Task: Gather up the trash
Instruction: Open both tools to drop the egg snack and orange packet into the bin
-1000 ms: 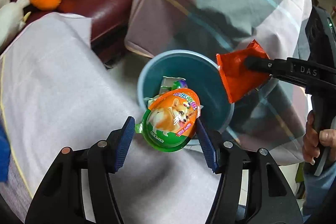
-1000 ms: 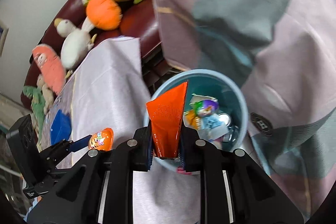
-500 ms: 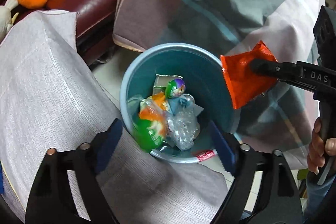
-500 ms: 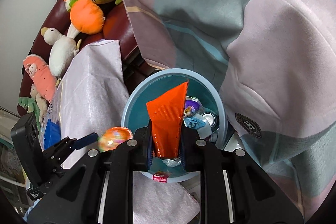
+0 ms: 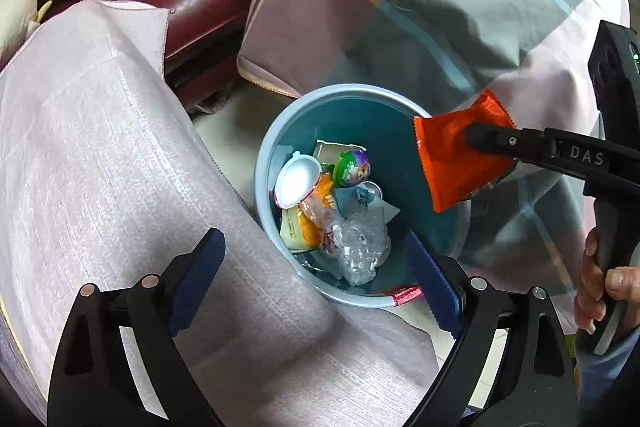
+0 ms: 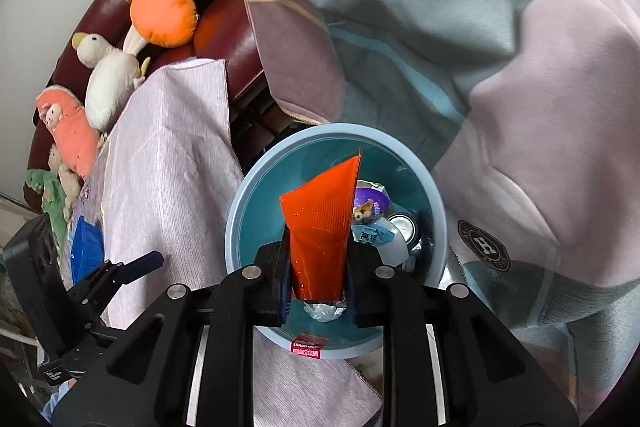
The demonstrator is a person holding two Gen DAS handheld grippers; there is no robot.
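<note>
Two draped cloths [image 5: 100,147] [image 5: 400,7] flank the bin [image 5: 264,163]; plush toys [image 6: 160,11] behind.

Glossy orange foil wrapper [image 6: 320,223] and crinkled clear plastic film [image 5: 358,243] are being seen above a smooth matt plastic bin [image 5: 264,163]; woven cloth [image 5: 100,147] at nine o'clock.
</note>
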